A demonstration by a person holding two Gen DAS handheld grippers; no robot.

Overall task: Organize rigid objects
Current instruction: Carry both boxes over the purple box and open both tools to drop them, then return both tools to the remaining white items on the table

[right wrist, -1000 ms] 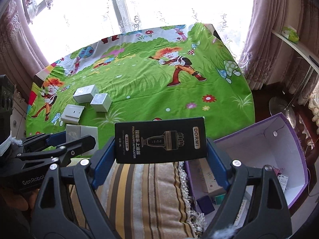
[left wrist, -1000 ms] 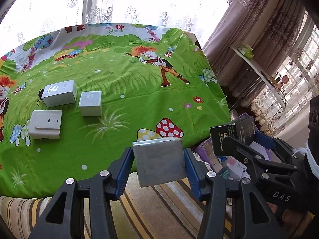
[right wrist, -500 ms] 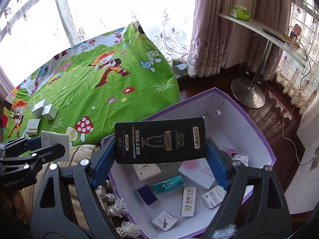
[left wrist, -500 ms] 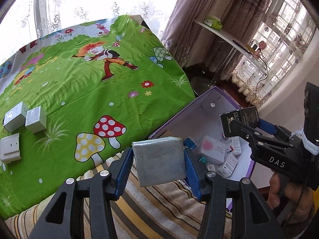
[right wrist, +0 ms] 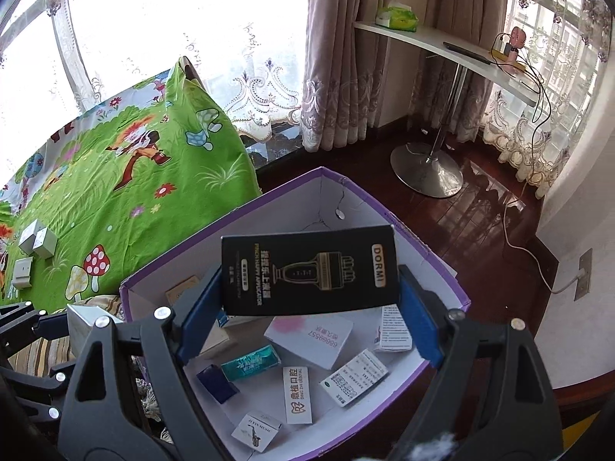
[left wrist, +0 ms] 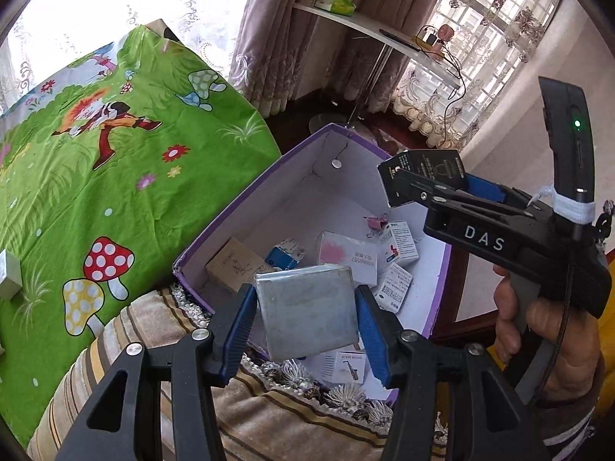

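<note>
Grip of the left hand-held gripper (left wrist: 305,313) is closed on a grey box (left wrist: 307,309), held level above the purple box (right wrist: 423,247) near edge. At 2 o'clock, the right hand-held gripper (right wrist: 309,309) clamps a black DORMI box (right wrist: 309,271) over the same box.

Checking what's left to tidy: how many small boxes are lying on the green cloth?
3, all on the green cloth, at its left side: left grey box and right grey box side by side, white box nearer the camera. Others may lie out of frame.
</note>
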